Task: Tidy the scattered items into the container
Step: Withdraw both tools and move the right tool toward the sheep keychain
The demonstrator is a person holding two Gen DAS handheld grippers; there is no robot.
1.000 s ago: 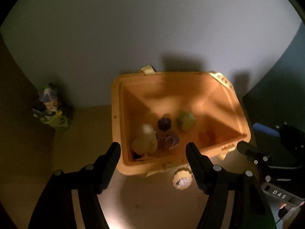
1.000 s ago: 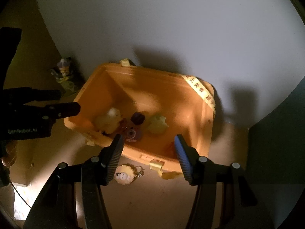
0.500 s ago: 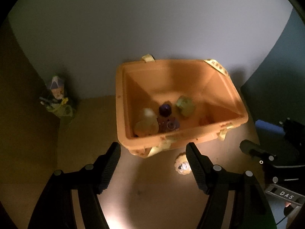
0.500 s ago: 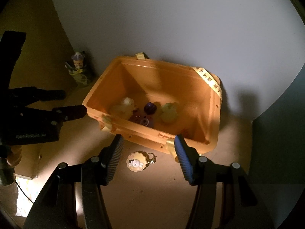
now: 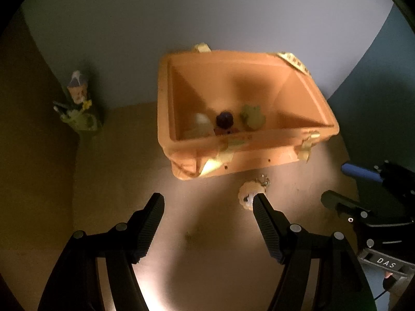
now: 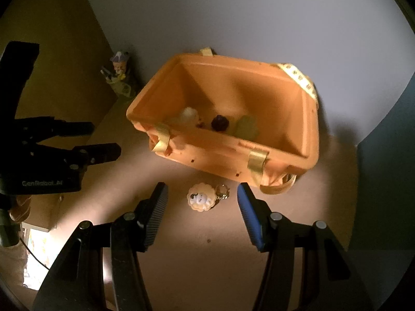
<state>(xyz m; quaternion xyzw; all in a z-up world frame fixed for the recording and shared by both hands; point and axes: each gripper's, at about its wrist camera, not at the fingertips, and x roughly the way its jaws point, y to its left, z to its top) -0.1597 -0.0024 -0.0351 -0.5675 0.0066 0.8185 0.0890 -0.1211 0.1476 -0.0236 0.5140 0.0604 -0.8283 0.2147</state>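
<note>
Your right gripper [image 6: 202, 202] points steeply down at the table [image 6: 207, 272]. Its jaws stand apart, released, nothing between the pads. The charm [image 6: 202, 197], a round cream disc with a small metal ring at its right edge, lies flat on the table, centred in the gap between your two jaws and a little ahead of their tips. It touches neither jaw. It sits just in front of the bin's near wall, outside the bin [image 6: 308, 119].

Your left gripper [image 5: 208, 202] also has its jaws spread and empty. In the left view the charm [image 5: 250, 190] lies just at the tip of your right-hand jaw, partly hidden by it; contact cannot be told. It is off-centre for this gripper, well away from the other jaw.

The bin is orange with strips of yellow tape on its rim and walls, and stands against the pale wall [image 6: 259, 13]. Inside, on its floor: a pale duck [image 6: 188, 116], a dark ball [image 6: 220, 123], a green toy [image 6: 246, 127].

A figurine [image 5: 77, 103] stands on the table left of the bin, well apart from both grippers.
</note>
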